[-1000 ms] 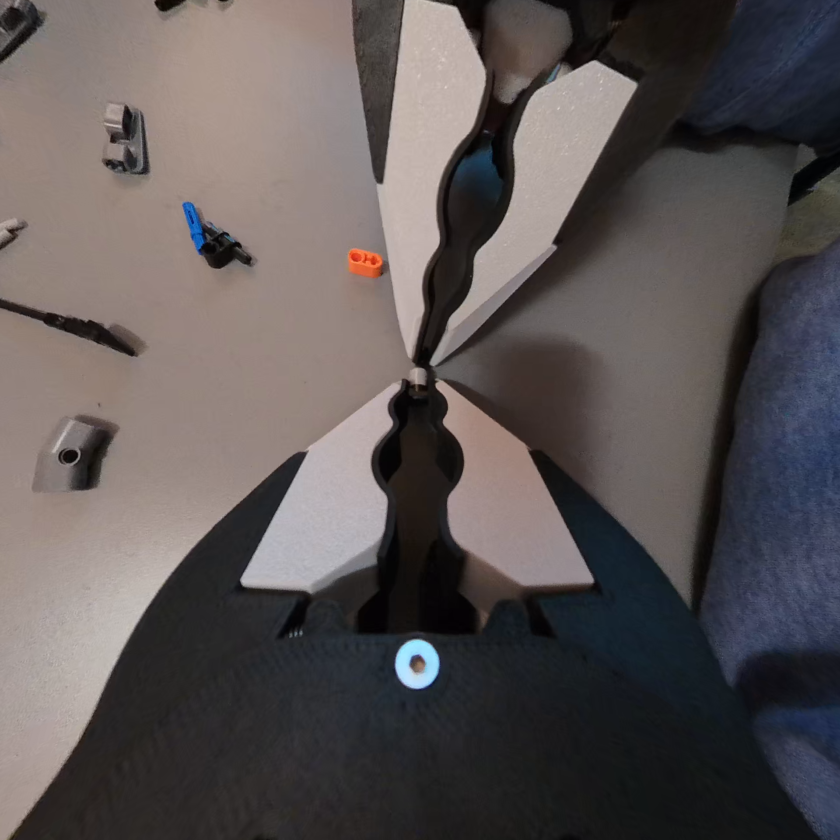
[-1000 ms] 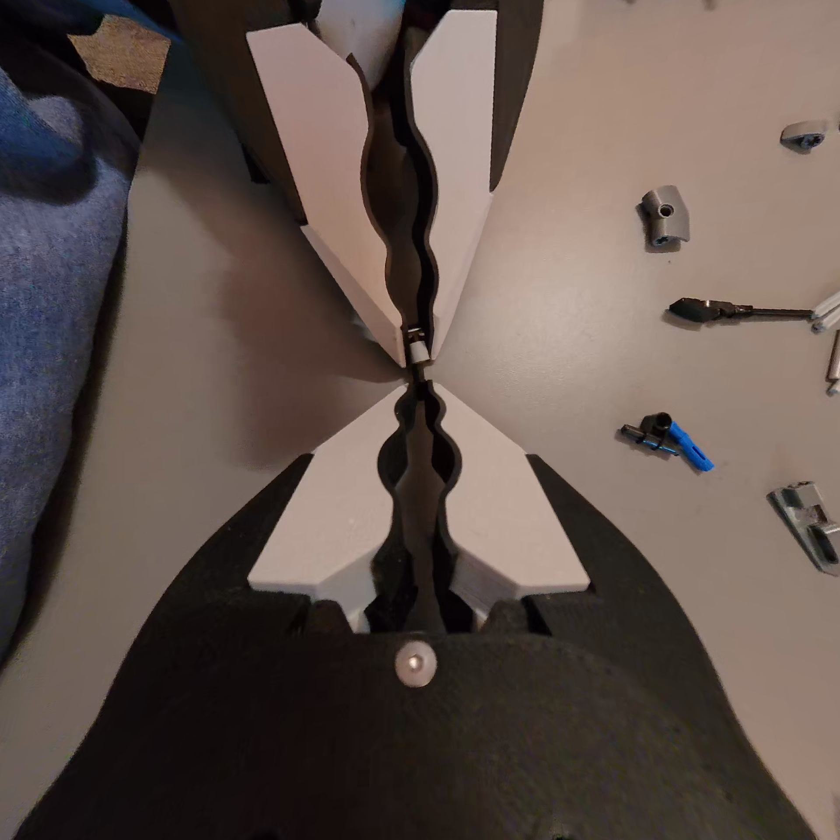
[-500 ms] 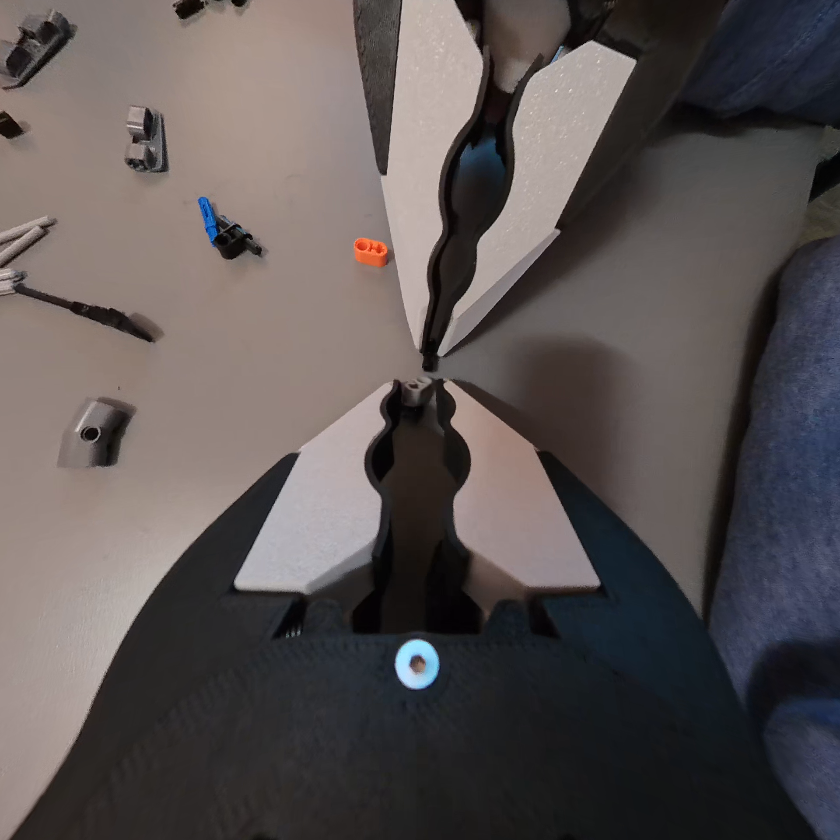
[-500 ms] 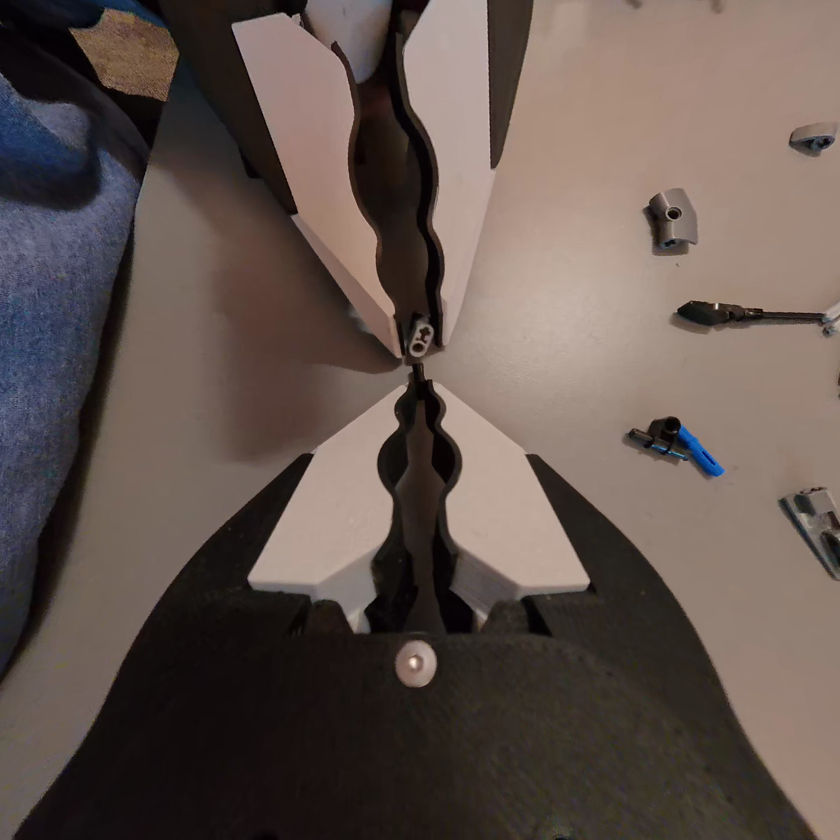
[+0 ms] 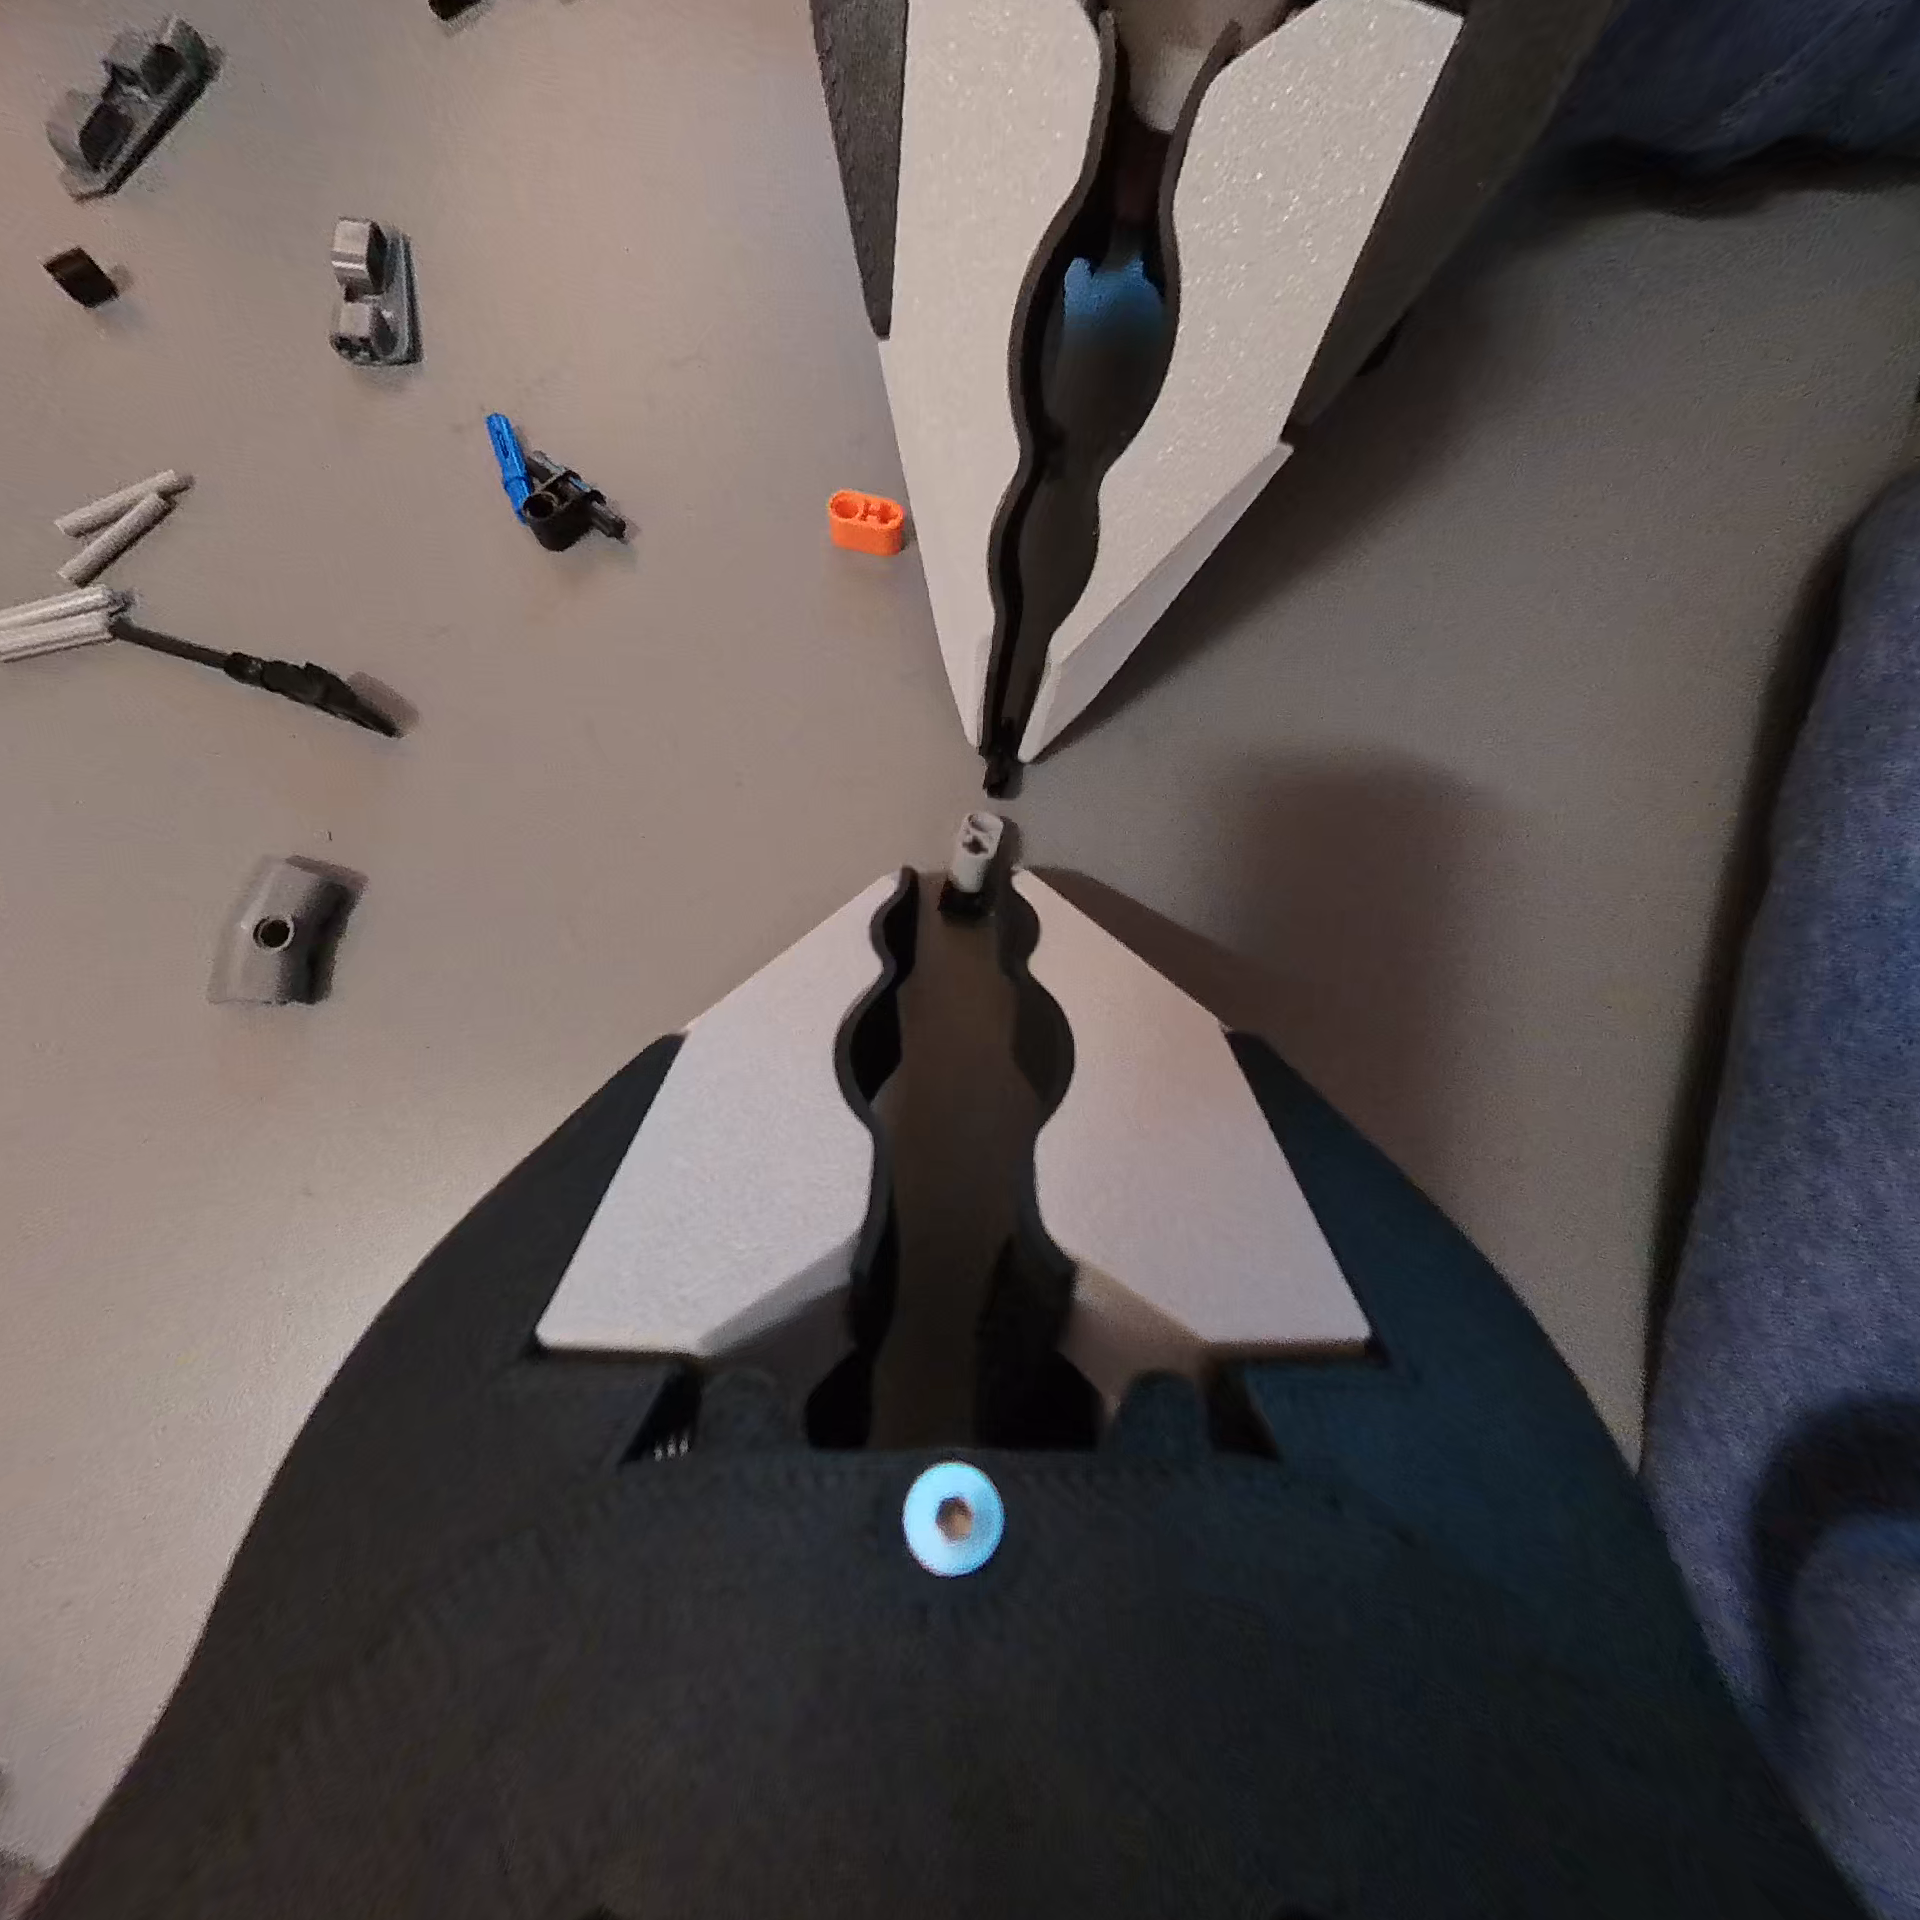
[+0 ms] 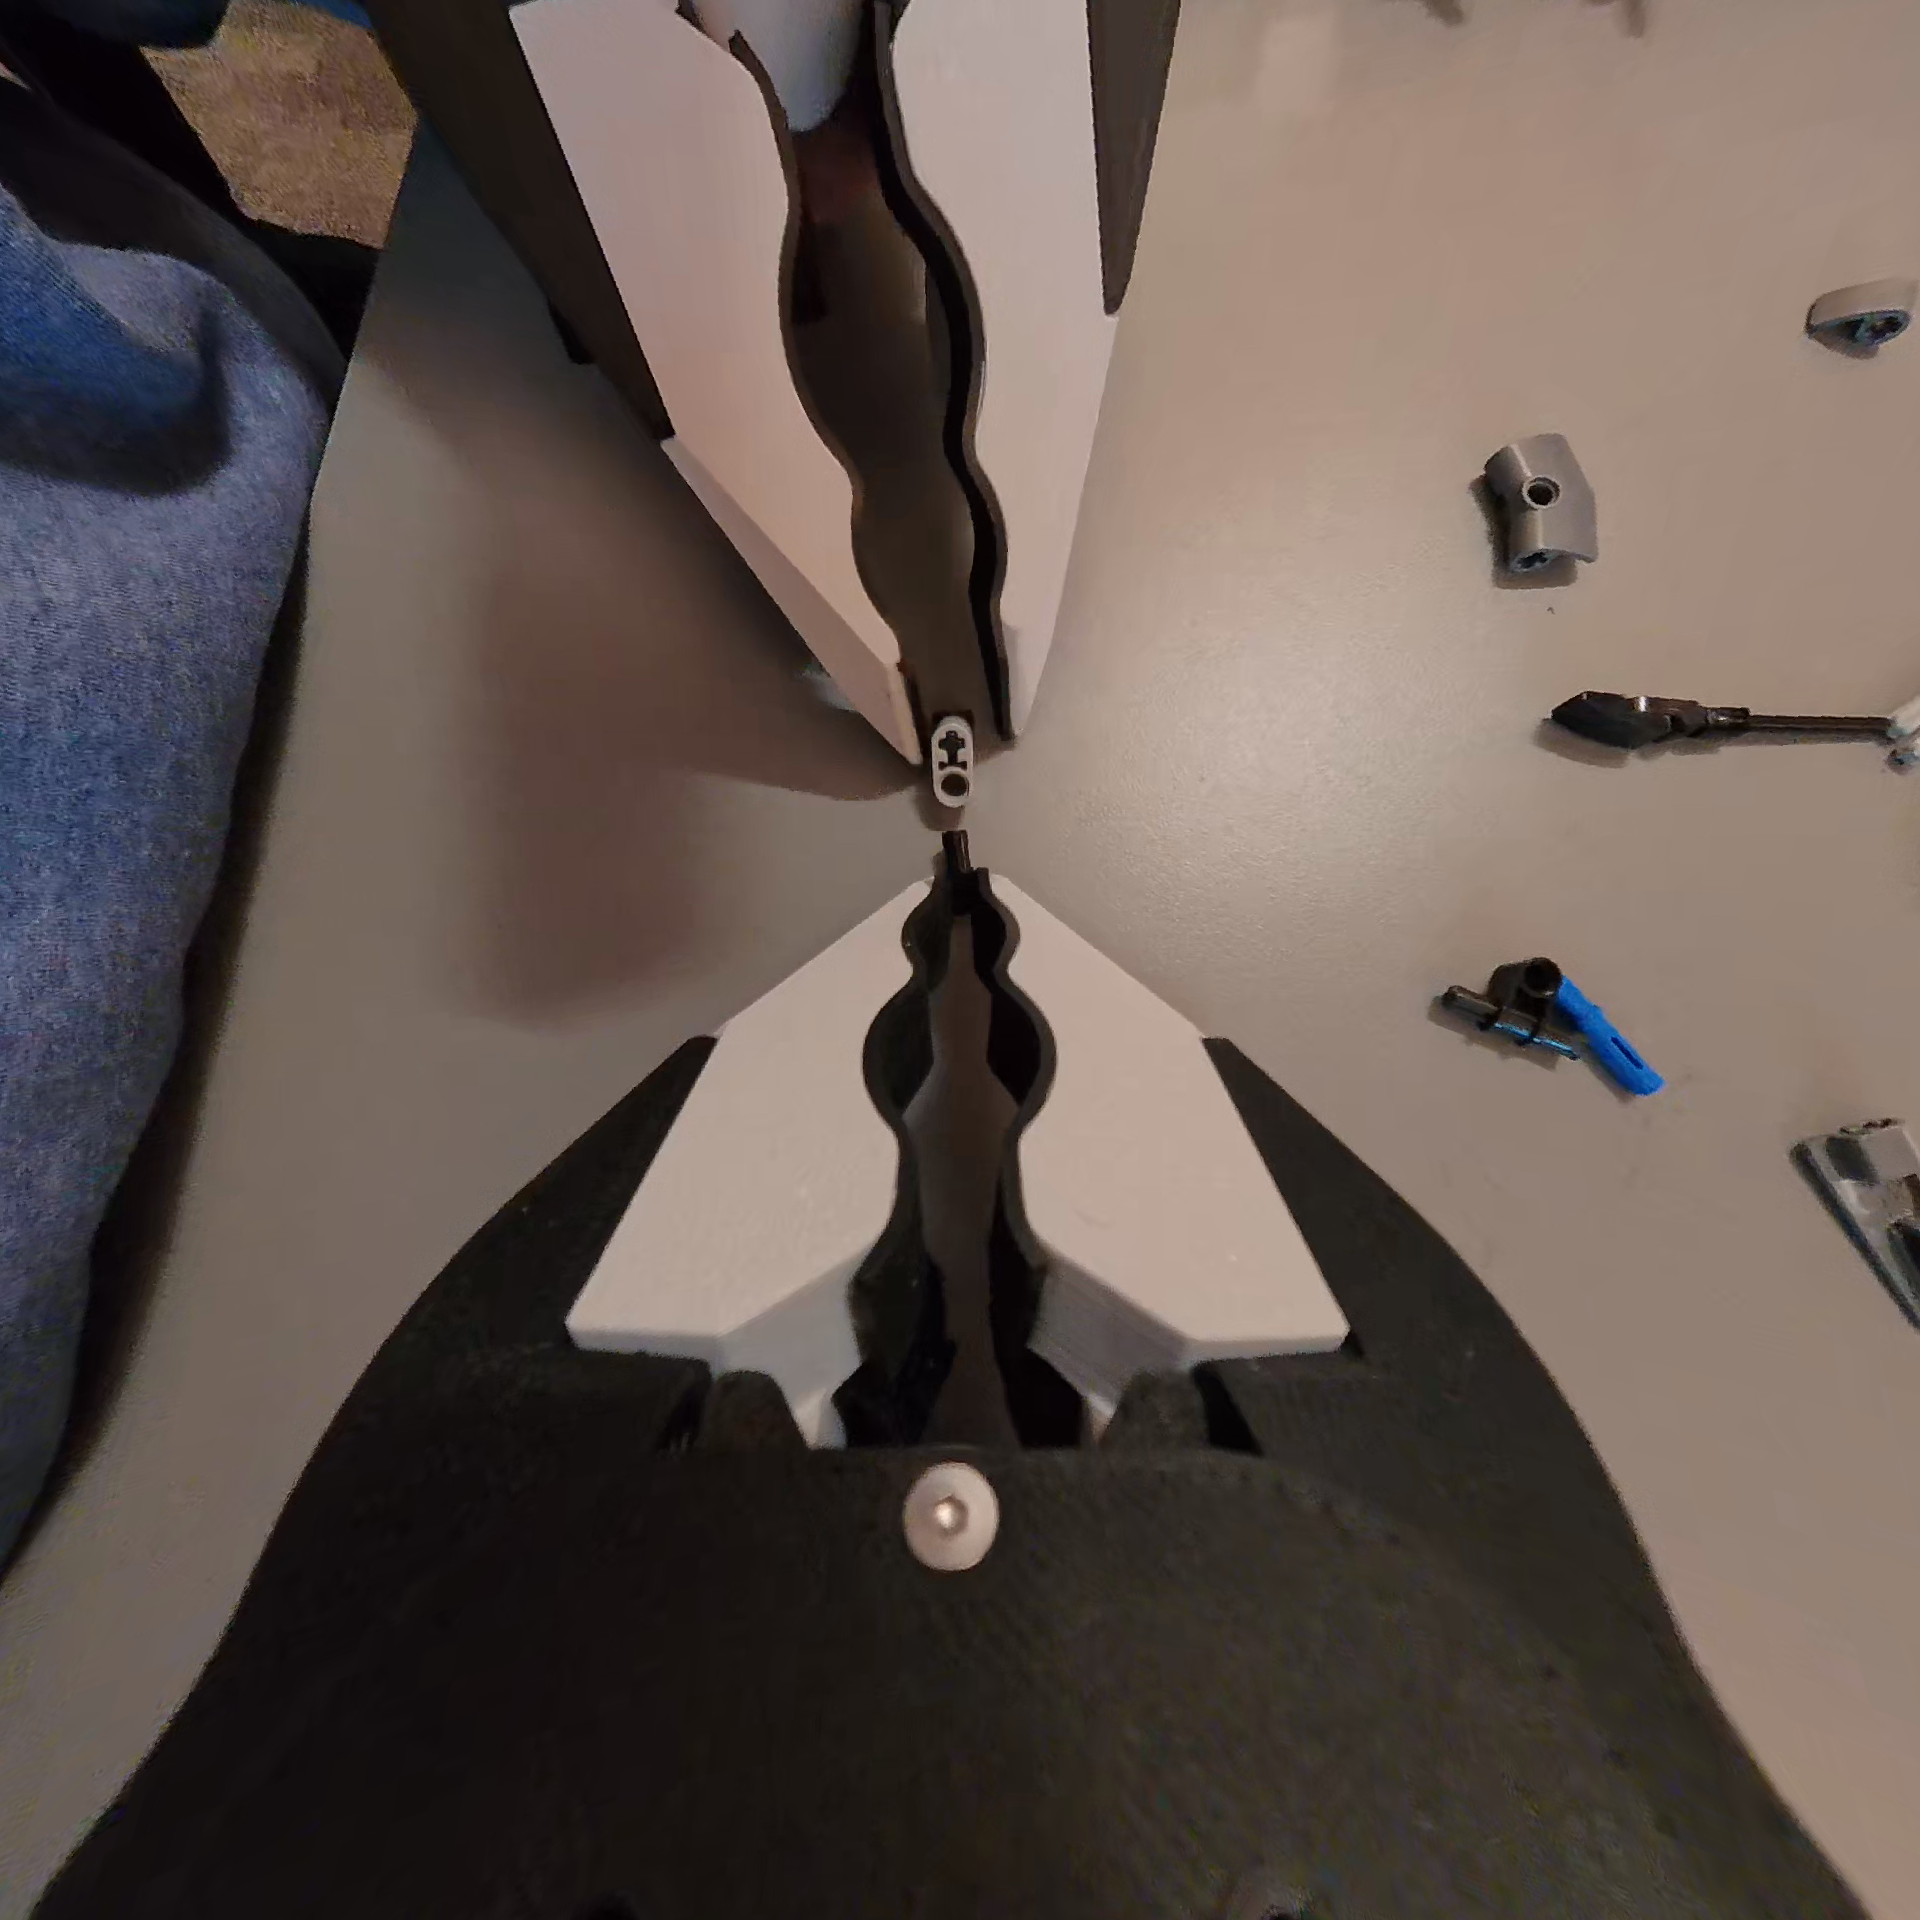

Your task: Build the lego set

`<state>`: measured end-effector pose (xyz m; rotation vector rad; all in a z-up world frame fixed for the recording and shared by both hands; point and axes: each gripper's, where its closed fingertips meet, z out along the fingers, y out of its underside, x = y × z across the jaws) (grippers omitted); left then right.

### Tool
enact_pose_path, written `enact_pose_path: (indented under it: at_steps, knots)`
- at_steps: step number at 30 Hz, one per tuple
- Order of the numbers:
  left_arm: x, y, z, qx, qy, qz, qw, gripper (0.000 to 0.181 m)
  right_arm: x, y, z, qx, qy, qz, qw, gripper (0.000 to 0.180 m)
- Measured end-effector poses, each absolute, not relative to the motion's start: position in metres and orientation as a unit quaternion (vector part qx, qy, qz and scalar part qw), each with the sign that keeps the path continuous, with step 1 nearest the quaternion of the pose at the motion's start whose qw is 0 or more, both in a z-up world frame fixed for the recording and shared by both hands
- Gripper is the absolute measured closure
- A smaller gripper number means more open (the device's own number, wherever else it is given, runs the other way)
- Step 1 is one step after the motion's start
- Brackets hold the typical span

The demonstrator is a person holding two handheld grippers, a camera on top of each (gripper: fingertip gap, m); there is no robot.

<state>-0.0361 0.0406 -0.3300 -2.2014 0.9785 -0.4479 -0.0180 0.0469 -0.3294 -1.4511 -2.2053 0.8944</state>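
Note:
My left gripper [image 5: 961, 883] is shut on a small grey two-hole connector [image 5: 977, 844] that sticks out past its tips. My right gripper [image 5: 1003, 748] faces it tip to tip from above. In the right wrist view, my right gripper [image 6: 956, 883] is shut on a thin black pin [image 6: 956, 847]. The left gripper [image 6: 951, 727] opposite shows the connector [image 6: 951, 758] end-on, with its two holes visible. A small gap separates the pin from the connector. Both are held above the grey table [image 5: 623, 1039].
Loose parts lie on the table: an orange link [image 5: 865, 520], a blue-and-black pin connector [image 5: 540, 494], a black axle part [image 5: 270, 675], a grey curved panel [image 5: 278, 930] and grey bricks [image 5: 374, 291]. Blue clothing [image 5: 1818, 1039] lies past the table edge. My two grippers' fingertips are within a few centimetres of each other.
The pin and the grey connector were touching a second ago. The grippers have drawn apart, leaving a small gap, and the connector has turned so its holes face the right gripper.

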Motion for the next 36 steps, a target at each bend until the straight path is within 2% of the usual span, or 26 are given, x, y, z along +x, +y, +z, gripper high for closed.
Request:
enact_pose_path:
  at_steps: [3,22,36]
  knots:
    - [-0.033,0.042,-0.33,-0.841,0.379,-0.173,0.345,0.175,-0.018,0.047,-0.329,-0.514,-0.777,0.317,0.177,0.178]
    - [-0.026,0.045,-0.331,-0.844,0.458,-0.096,0.264,0.175,-0.019,0.051,-0.322,-0.517,-0.772,0.318,0.189,0.178]
    - [-0.022,0.048,-0.329,-0.844,0.461,-0.085,0.263,0.175,-0.015,0.053,-0.329,-0.511,-0.792,0.27,0.194,0.178]
